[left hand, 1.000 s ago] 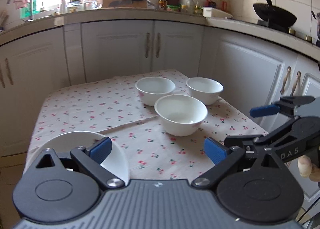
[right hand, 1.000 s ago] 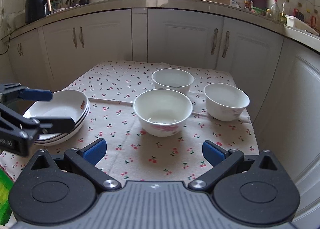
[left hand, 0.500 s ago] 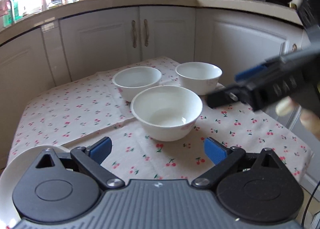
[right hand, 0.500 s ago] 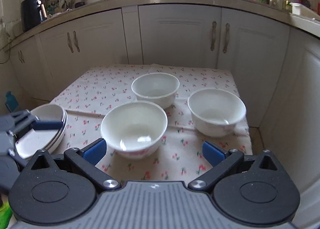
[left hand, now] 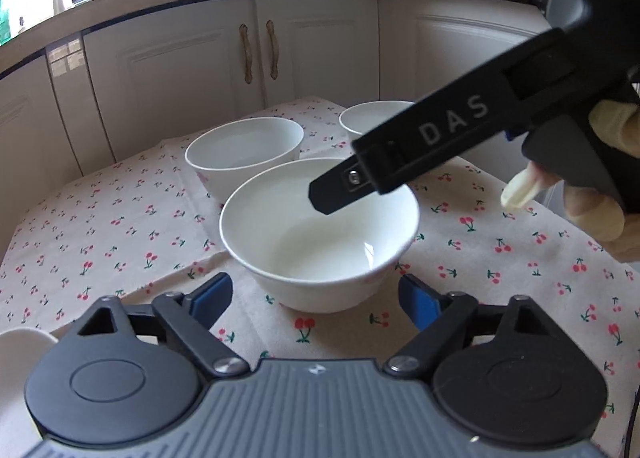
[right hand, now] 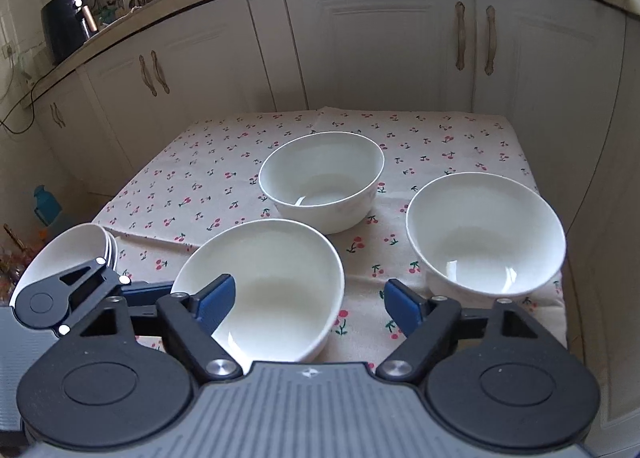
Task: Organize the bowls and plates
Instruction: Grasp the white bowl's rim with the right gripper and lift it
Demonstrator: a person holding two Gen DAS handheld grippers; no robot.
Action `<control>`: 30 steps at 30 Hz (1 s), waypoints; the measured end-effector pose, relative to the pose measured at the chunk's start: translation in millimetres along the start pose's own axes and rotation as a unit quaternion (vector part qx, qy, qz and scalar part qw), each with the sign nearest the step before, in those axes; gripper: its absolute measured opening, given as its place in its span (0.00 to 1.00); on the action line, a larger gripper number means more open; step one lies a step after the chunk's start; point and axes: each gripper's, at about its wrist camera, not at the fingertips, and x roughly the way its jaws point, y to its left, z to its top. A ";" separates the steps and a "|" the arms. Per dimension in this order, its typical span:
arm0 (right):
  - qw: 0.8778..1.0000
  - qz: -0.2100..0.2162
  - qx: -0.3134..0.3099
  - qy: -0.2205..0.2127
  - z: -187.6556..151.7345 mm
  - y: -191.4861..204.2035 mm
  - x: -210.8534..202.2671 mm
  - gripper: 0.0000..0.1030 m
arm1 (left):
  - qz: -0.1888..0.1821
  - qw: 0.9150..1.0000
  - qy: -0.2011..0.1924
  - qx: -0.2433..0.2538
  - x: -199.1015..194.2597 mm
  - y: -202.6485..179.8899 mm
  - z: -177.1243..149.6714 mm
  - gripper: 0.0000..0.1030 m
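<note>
Three white bowls stand on the cherry-print cloth. My left gripper is low at the nearest bowl; its jaws are closing, and the bowl's base sits between the blue pads with gaps on both sides. My right gripper is also closing over that same bowl, one pad above its inside, the other outside its right wall, neither touching. One of the right gripper's fingers reaches over the bowl's rim. The far bowl and right bowl stand apart. The left gripper shows at the bowl's left side.
A stack of white plates sits at the table's near left corner; one plate's rim shows low left. White cabinets with a cluttered counter wrap around behind. The table edge drops off just right of the right bowl.
Both grippers have moved forward and down to the nearest bowl, and both pairs of jaws have narrowed. The right gripper has swung across the left view, over the bowl.
</note>
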 end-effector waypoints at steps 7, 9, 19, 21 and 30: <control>1.000 0.019 -0.002 0.003 4.9 1.9 9.0 0.67 | -0.009 1.000 -0.019 0.002 0.3 2.5 3.1 0.83; 1.000 0.023 -0.002 0.005 5.3 3.5 10.1 0.63 | -0.010 1.000 -0.019 0.002 0.2 2.6 3.6 0.83; 1.000 0.016 0.002 0.008 5.3 10.8 4.2 0.63 | -0.017 1.000 -0.010 0.002 -5.6 3.1 4.9 0.82; 1.000 0.016 0.006 0.008 4.5 13.1 -0.2 0.63 | -0.019 1.000 -0.008 0.006 -12.2 1.9 5.1 0.82; 1.000 0.018 0.015 0.018 -11.0 36.4 -34.7 0.64 | -0.038 0.999 0.000 0.019 -56.4 -8.1 -1.5 0.82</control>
